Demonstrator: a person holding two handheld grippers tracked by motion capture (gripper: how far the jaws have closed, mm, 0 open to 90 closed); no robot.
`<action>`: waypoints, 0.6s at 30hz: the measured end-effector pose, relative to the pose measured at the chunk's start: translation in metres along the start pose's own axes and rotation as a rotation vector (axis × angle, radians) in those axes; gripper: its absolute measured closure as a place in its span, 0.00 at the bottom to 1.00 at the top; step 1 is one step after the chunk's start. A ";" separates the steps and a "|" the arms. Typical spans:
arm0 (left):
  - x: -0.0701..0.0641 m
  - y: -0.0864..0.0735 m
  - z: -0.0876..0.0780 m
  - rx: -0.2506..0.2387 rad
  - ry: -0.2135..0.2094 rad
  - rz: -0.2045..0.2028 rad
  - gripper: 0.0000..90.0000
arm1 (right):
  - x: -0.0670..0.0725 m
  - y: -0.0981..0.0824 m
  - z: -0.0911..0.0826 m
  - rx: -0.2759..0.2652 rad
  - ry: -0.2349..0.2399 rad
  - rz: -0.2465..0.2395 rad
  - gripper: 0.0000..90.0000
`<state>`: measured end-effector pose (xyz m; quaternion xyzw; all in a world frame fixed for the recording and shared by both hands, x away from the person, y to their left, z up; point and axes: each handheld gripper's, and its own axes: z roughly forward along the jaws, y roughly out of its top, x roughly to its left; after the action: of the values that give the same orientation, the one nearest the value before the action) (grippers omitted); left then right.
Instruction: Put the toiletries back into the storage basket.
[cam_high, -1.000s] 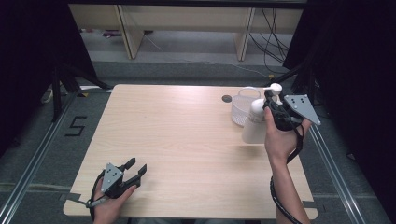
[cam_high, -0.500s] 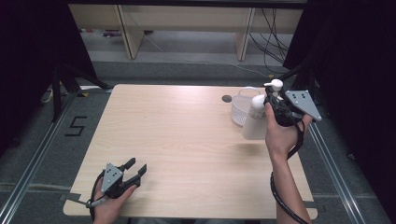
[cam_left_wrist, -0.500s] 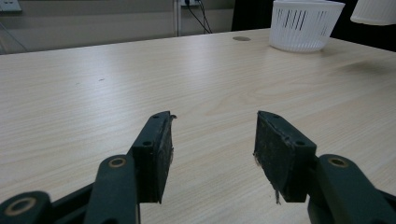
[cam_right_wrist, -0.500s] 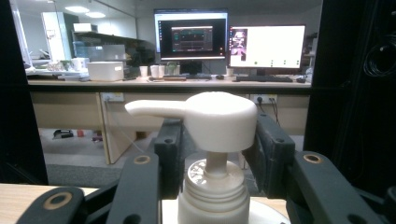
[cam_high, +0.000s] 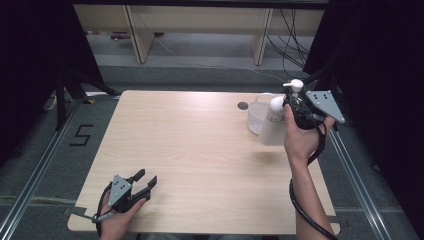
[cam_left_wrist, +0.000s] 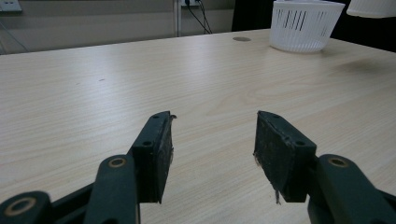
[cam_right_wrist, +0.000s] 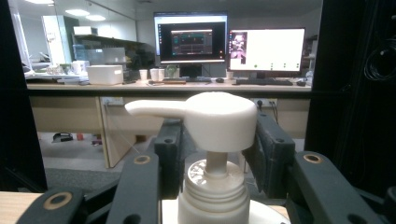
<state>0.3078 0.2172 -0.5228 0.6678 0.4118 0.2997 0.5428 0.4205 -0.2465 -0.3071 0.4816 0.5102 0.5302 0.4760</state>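
Note:
A white pump bottle (cam_high: 272, 131) hangs off the table (cam_high: 190, 145) at the far right, just in front of a white slotted basket (cam_high: 256, 117). My right gripper (cam_high: 292, 98) points away from the person and is shut on the bottle's top. In the right gripper view, its jaws (cam_right_wrist: 217, 135) clamp both sides of the pump head (cam_right_wrist: 210, 119), whose nozzle points left. My left gripper (cam_high: 146, 177) rests on the table at the front left. Its jaws (cam_left_wrist: 212, 135) stand open with bare wood between them. The basket (cam_left_wrist: 303, 25) and the bottle's underside (cam_left_wrist: 373, 7) appear far off.
A small dark round hole (cam_high: 243, 105) sits in the tabletop left of the basket. Metal rails (cam_high: 35, 175) run along both sides of the table. Beyond the far edge stand a desk's legs (cam_high: 137, 35) and cables on the floor.
The right gripper has lifted the pump bottle slightly higher by the basket. The left gripper has stayed where it was.

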 end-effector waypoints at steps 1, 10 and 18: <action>0.000 0.000 0.000 0.000 0.000 0.000 0.51 | 0.000 0.000 0.000 0.000 0.000 0.000 0.67; 0.000 0.000 0.000 -0.001 0.001 0.002 0.51 | 0.000 0.005 0.006 -0.013 -0.003 0.008 0.67; 0.000 0.000 0.000 0.001 0.002 0.003 0.51 | -0.001 0.007 0.012 -0.021 -0.014 0.000 0.67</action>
<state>0.3076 0.2172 -0.5227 0.6684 0.4113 0.3010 0.5417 0.4321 -0.2466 -0.3003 0.4805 0.5013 0.5322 0.4844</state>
